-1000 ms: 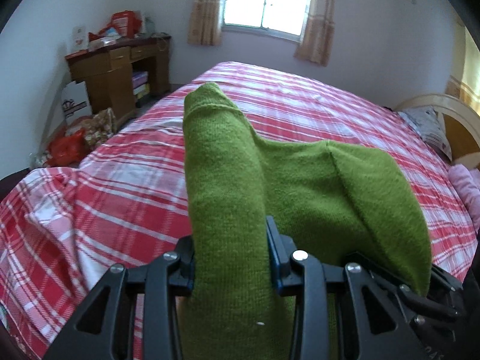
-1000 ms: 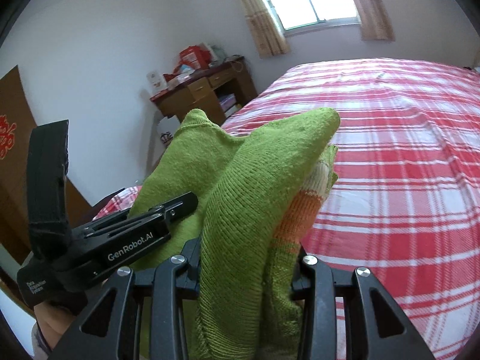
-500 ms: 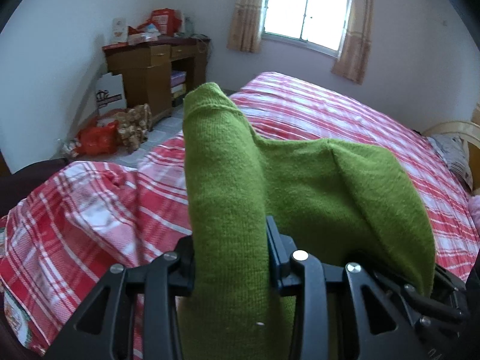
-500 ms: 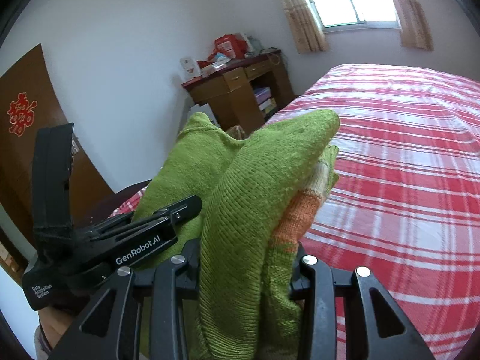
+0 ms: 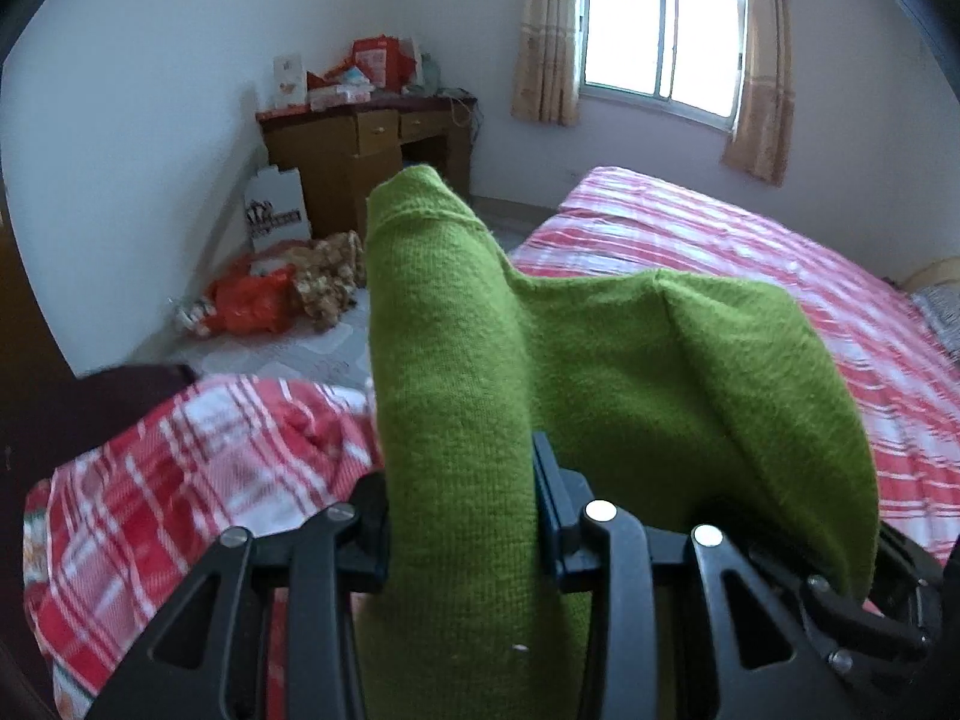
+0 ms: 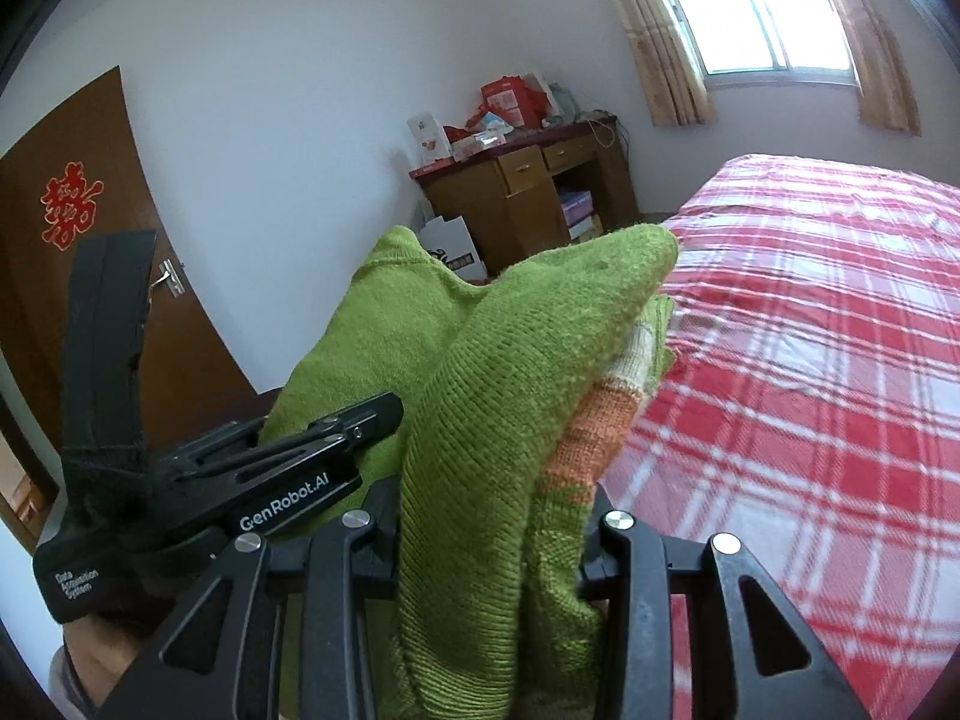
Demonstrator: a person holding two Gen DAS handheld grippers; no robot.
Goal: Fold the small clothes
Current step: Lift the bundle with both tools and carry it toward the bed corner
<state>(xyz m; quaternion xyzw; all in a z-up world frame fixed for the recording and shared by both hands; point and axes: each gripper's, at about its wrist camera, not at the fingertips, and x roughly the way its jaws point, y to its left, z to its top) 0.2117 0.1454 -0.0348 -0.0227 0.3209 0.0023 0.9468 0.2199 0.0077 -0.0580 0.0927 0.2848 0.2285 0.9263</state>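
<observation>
- Bedroom backdrop: white walls, a curtained window (image 5: pixel 660 36) at upper right of the left wrist view, a brown door (image 6: pixel 114 276) at far left of the right wrist view.
- Bed (image 6: pixel 810 372), red-and-white plaid cover, fills the right half of both views; compared with one second ago it has slid lower and rightward, and more floor now shows, so both cameras have swung left, away from the bed.
- Wooden desk (image 5: pixel 366 162), cluttered, upper centre; bags and a paper carrier on the floor beneath it, centre left.
- Green knitted garment (image 5: pixel 600 396), with an orange-and-cream band visible in the right wrist view, held aloft in frame centre, clear of the bed, bunched into thick folds.
- Left gripper (image 5: pixel 459 516): jaws closed down on a thick roll of the garment.
- Right gripper (image 6: pixel 492 540): jaws likewise clamped on the bunched knit; the left gripper's body appears beside it at lower left.
- Judgement: folding seems done; the bundle is probably being carried aside.
</observation>
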